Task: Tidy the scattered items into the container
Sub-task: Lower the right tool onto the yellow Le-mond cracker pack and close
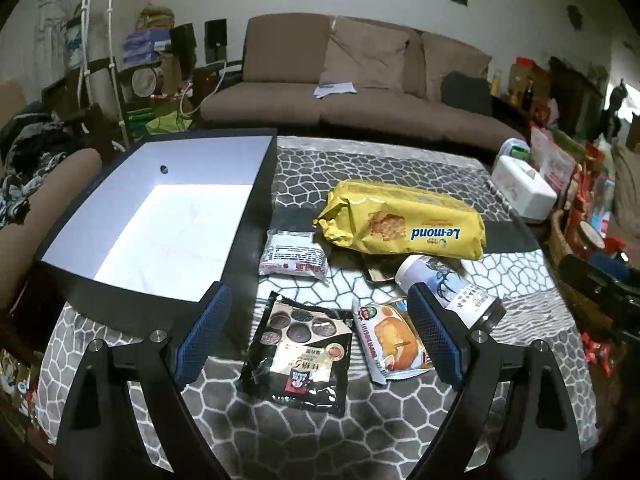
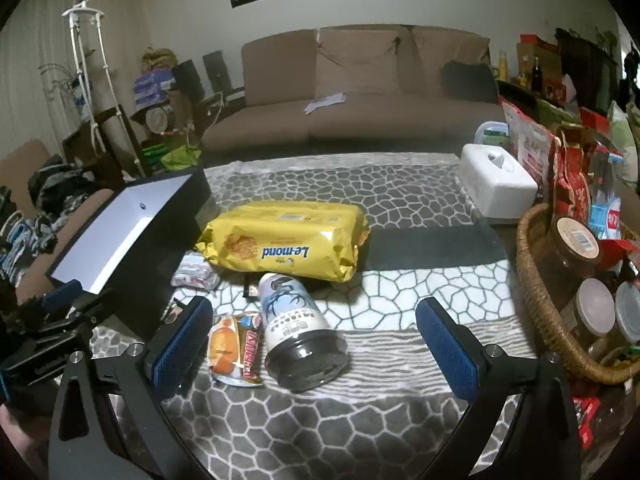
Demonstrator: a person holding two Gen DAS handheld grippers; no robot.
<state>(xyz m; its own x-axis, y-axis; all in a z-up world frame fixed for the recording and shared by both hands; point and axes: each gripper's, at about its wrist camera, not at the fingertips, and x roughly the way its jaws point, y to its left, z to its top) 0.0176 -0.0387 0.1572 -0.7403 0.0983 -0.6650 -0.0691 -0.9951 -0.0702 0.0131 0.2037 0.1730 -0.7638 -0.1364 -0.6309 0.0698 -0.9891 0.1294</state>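
An open black box with a white inside (image 1: 168,224) stands at the table's left; it also shows in the right wrist view (image 2: 120,236). Scattered beside it lie a yellow Le-mond biscuit pack (image 1: 404,224) (image 2: 284,240), a small white packet (image 1: 294,258) (image 2: 196,272), a black cookie packet (image 1: 298,350), an orange cake packet (image 1: 394,338) (image 2: 234,348) and a bottle on its side (image 1: 448,290) (image 2: 298,330). My left gripper (image 1: 320,336) is open above the black and orange packets. My right gripper (image 2: 314,344) is open above the bottle.
A white tissue box (image 2: 496,184) sits at the table's far right. A wicker basket (image 2: 540,300) with jars stands at the right edge. A brown sofa (image 2: 360,92) lies behind the table. The left gripper's body (image 2: 44,340) shows at the lower left.
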